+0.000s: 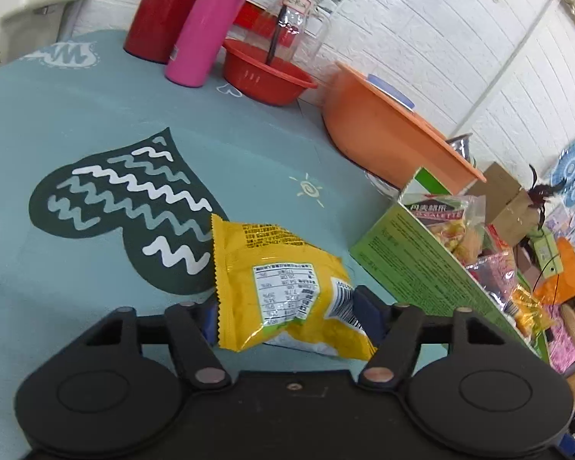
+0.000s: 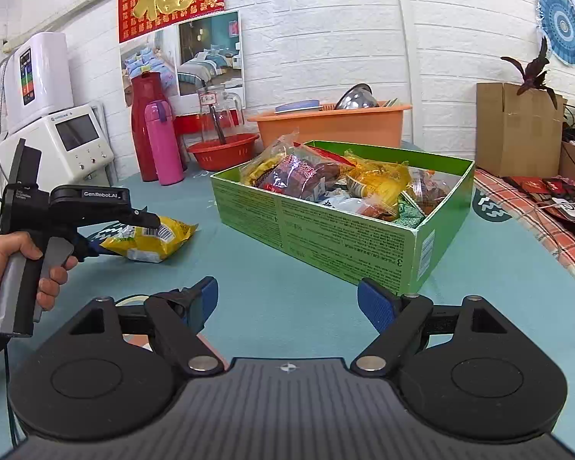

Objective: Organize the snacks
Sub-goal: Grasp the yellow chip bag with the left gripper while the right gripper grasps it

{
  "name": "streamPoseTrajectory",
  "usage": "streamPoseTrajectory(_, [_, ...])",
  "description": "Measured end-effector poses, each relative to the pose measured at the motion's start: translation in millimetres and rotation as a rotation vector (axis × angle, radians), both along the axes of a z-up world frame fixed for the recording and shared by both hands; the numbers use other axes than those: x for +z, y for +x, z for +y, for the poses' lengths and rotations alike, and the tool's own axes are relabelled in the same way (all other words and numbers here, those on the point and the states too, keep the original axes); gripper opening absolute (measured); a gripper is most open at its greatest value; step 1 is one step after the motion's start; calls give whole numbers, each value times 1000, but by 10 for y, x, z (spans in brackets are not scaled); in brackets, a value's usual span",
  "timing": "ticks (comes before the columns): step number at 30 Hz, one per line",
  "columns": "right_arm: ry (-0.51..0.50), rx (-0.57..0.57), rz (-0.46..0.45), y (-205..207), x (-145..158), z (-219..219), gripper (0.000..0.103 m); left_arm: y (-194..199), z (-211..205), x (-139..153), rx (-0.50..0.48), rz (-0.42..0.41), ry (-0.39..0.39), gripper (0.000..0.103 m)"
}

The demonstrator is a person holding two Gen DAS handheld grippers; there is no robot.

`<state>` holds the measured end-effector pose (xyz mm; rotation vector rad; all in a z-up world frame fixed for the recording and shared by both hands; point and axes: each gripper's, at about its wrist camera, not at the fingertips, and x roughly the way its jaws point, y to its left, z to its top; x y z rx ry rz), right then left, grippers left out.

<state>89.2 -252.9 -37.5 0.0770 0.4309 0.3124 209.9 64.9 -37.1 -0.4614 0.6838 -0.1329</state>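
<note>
A yellow snack packet (image 1: 283, 283) lies on the teal tablecloth, its near end between the blue pads of my left gripper (image 1: 287, 314). The pads stand wide on either side of the packet and touch its edges without visibly squeezing it. In the right wrist view the left gripper (image 2: 122, 234) sits over the same packet (image 2: 149, 239), left of the green box. The green cardboard box (image 2: 349, 237) holds several wrapped snacks (image 2: 326, 180); it also shows at the right of the left wrist view (image 1: 421, 268). My right gripper (image 2: 283, 303) is open and empty above the cloth, in front of the box.
A red flask (image 2: 143, 126), a pink bottle (image 2: 163, 142), a red bowl (image 2: 224, 151) and a glass jar (image 2: 216, 115) stand at the back. An orange basin (image 2: 333, 122) with dishes is behind the box. A cardboard carton (image 2: 517, 126) stands at right.
</note>
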Motion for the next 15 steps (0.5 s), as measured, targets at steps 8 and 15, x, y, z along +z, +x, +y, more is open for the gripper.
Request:
streamPoseTrajectory(8, [15,12,16,-29,-40,7,103,-214,-265,-40,-165,16,14,66])
streamPoseTrajectory(15, [28,45,25,-100,-40,11,103,-678,-644,-22,-385,9,-28,64])
